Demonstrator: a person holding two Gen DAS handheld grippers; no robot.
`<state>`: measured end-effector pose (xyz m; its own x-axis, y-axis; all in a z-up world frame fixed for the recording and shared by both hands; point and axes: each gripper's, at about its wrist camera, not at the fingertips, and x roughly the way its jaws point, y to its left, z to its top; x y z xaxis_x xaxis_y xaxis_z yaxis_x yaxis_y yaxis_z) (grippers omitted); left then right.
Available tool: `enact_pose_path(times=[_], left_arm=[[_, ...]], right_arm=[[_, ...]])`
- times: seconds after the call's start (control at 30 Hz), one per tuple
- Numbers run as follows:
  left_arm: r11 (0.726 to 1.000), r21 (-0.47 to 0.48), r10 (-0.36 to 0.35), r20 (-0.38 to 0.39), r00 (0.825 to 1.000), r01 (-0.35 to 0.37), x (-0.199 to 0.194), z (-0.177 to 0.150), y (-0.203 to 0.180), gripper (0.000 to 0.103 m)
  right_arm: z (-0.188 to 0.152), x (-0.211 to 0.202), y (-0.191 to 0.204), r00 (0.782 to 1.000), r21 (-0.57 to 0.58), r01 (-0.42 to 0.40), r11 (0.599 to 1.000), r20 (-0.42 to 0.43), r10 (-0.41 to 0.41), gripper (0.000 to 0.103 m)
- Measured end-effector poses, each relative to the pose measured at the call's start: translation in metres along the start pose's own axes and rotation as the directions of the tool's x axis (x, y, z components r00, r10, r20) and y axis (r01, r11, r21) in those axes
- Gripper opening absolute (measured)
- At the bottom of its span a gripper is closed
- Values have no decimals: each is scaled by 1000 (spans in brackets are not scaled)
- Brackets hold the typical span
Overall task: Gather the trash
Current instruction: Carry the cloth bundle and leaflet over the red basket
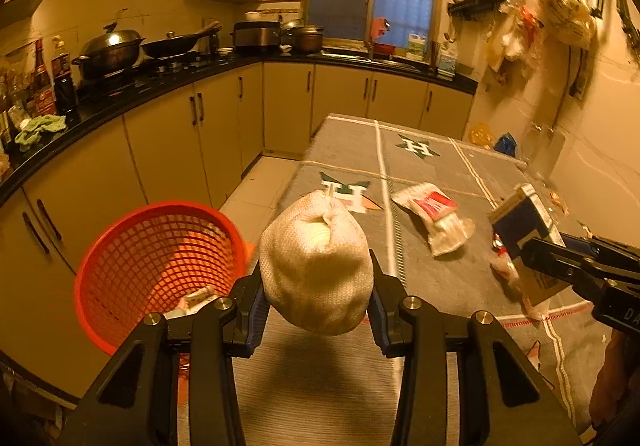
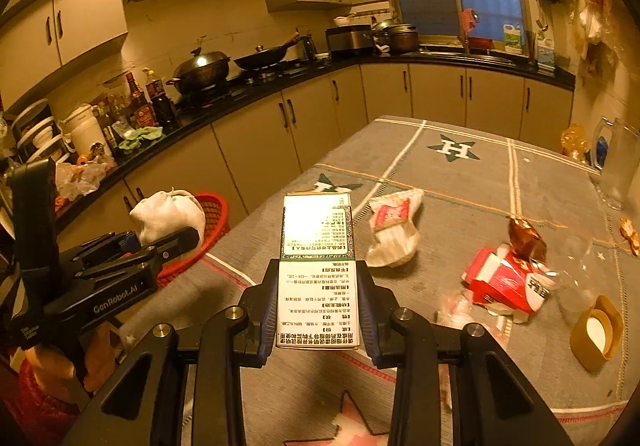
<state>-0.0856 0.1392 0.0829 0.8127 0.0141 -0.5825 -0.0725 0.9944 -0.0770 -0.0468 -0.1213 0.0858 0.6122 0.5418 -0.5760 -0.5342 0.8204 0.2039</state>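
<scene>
Left gripper (image 1: 316, 310): we've got its fingers pinching a white knotted bag (image 1: 316, 266) from both sides, and the bag hangs clear above the table (image 1: 440, 278).
White knotted bag: we see it just beside the red basket (image 1: 160, 270), close to the rim, not over the opening as far as we can tell.
Red basket: sits off the table's left edge, and we spot a small piece of trash already lying inside.
Right gripper (image 2: 318, 302): our fingers here are clamped on a printed carton (image 2: 318, 270), a tall box held upright above the cloth.
On the table: we count a crumpled white-and-red wrapper (image 2: 394, 230) just beyond the carton, a crushed red box (image 2: 504, 282) to the right, a brown wrapper (image 2: 526, 238) touching its far side.
Tape roll (image 2: 596, 332): near the right edge, apart from the red box.
Clear plastic: we glimpse some around the red box, too blurred to make out.
</scene>
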Motion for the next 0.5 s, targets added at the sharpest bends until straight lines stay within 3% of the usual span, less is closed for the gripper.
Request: enact_pose_path(times=[0.33,0.5], left_arm=[[990,-79,118,18,993,-116,-4,11,73,41],[979,-101,177,-23,984,-179,9,8,112,41]], right_arm=[[24,34,31,989,-5,-138,990,-59,137,38],[39,67,65,971,-27,-218,975,-109,214,38]])
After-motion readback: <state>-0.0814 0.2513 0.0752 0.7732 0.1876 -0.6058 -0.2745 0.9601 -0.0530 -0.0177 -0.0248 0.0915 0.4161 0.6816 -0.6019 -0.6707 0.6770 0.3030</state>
